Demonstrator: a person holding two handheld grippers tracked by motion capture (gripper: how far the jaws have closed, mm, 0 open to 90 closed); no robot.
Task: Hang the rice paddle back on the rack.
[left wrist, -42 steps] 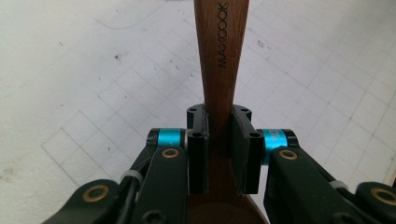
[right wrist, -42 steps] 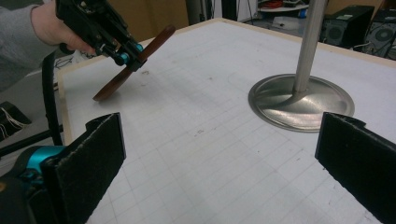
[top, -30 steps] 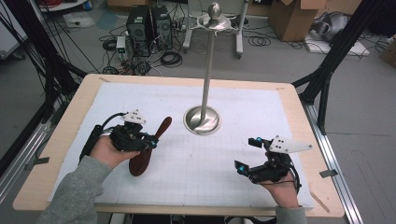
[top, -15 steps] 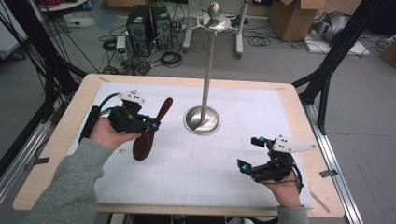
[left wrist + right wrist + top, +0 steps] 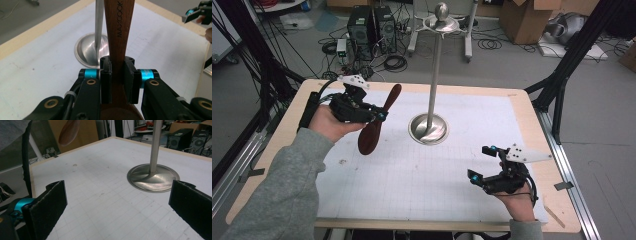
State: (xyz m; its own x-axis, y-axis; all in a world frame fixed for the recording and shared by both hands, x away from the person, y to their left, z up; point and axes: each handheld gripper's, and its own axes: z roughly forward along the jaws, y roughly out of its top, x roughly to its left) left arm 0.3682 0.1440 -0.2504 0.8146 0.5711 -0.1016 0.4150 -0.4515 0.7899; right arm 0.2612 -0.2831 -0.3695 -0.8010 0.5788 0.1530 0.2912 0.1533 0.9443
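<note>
Fingers on your left gripper (image 5: 379, 116) are clamped on the wooden spoon (image 5: 376, 129), held up off the tabletop (image 5: 462, 175) near the metal stand (image 5: 428, 127); right gripper (image 5: 482, 165) fingers sit wide apart.

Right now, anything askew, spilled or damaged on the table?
Nothing stands out. The wooden spoon is clamped by its handle in the left gripper, lifted off the white mat. The metal stand is upright on its base. The right gripper is open with nothing between its jaws.
</note>
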